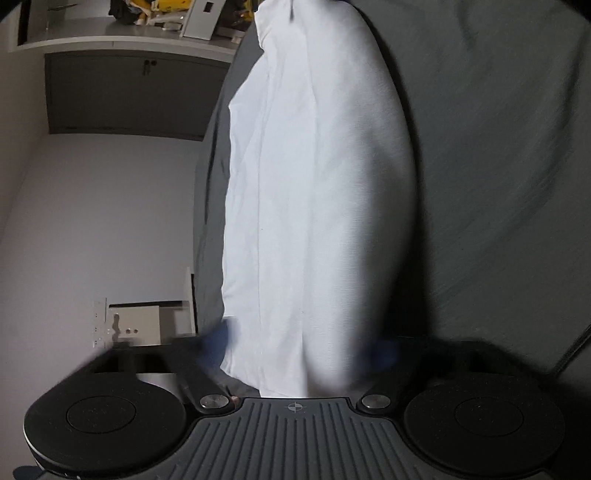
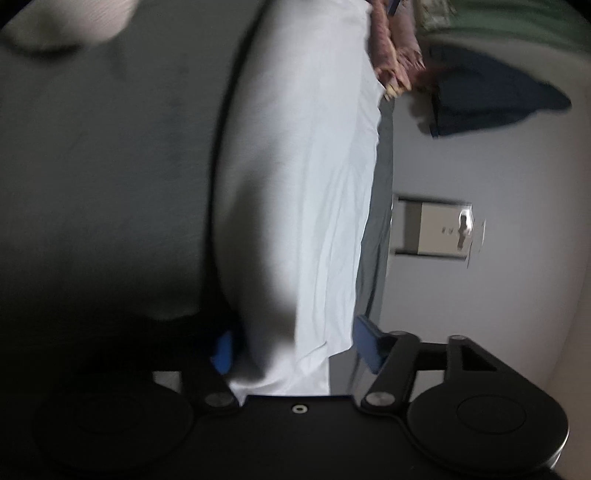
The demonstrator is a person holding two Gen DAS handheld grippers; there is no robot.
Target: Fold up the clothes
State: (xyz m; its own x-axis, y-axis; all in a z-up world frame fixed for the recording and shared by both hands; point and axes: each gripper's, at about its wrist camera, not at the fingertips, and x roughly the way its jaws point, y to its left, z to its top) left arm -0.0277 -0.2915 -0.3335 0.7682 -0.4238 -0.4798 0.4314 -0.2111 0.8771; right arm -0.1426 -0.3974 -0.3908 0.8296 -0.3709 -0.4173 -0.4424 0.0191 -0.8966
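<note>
A long white garment (image 1: 317, 192), folded into a narrow strip, lies on a grey bedsheet (image 1: 498, 166) along the bed's edge. My left gripper (image 1: 301, 347) is at its near end, with the blurred blue fingertips (image 1: 218, 343) spread wide on either side of the strip, so it is open. In the right wrist view the same white garment (image 2: 306, 192) runs away from my right gripper (image 2: 295, 349). That gripper is also open, and its blue fingertips (image 2: 369, 343) straddle the other end. The cloth edge nearest each camera is hidden behind the gripper body.
Beside the bed in the left wrist view are a pale floor (image 1: 92, 221), a dark cabinet (image 1: 129, 92) under a cluttered shelf, and a white box (image 1: 147, 321). The right wrist view shows pink patterned fabric (image 2: 395, 62), a dark blue garment (image 2: 491, 99) and a pale cloth (image 2: 74, 18).
</note>
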